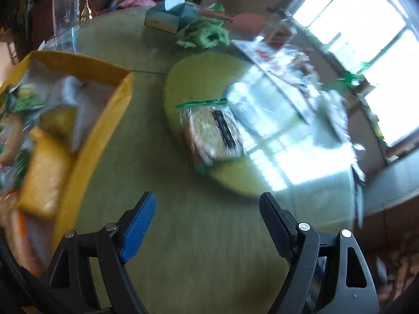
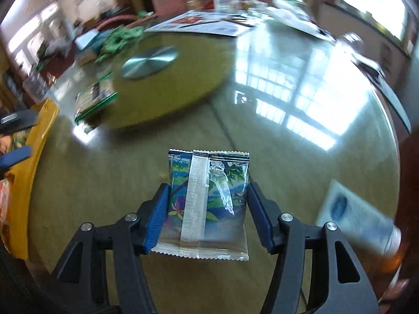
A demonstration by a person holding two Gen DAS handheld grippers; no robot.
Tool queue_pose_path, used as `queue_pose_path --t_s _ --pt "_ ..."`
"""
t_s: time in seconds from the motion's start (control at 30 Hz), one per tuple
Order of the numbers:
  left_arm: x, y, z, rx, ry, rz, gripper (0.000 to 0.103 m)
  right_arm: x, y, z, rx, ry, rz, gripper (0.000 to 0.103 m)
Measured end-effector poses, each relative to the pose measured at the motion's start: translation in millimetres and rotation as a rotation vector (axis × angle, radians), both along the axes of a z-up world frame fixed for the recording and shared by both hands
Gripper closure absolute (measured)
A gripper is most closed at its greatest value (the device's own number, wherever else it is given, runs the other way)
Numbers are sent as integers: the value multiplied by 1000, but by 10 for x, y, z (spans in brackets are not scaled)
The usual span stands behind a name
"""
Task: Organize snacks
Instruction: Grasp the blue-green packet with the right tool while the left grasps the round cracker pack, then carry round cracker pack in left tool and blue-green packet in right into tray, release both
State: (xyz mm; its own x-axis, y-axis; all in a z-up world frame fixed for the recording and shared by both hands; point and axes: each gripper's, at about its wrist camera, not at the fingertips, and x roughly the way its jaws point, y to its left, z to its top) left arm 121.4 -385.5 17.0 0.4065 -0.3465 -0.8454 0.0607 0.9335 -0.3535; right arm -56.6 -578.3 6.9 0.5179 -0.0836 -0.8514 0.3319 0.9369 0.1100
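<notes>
Right tool [image 2: 207, 204]: clamped on a snack packet [image 2: 208, 204], pads pressing both its sides above the desk [image 2: 288, 157].
Left tool [image 1: 207, 209]: spread wide, nothing between its pads.
Zip bag [image 1: 212, 130]: ahead of the left tool, on the green turntable [image 1: 193, 73].
Yellow box [image 1: 86, 141]: left of the left tool, holding snacks.

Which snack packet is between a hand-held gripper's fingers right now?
The blue leaf-patterned packet, seam side up, sits between the right hand-held gripper pads. The clear green-zip bag lies on the turntable, ahead of the empty left hand-held gripper.
</notes>
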Motion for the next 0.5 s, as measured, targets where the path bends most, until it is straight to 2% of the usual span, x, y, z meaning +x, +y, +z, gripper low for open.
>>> queue_pose_path --t_s 0.1,0.23,0.33,0.43,0.5 --pt "353 -274 -143 84 15 33 22 -101 -30 4 30 -25 7 42" --pt "603 -347 -188 126 20 156 22 -177 -57 4 45 -49 18 42" --pt "627 -443 -129 196 -33 161 22 -188 -37 0 43 -62 26 42" --pt "676 -542 -182 191 0 152 22 -205 -37 -3 51 -74 36 42" --pt "738 -625 -266 237 22 150 22 -203 -35 -2 50 -76 41 42"
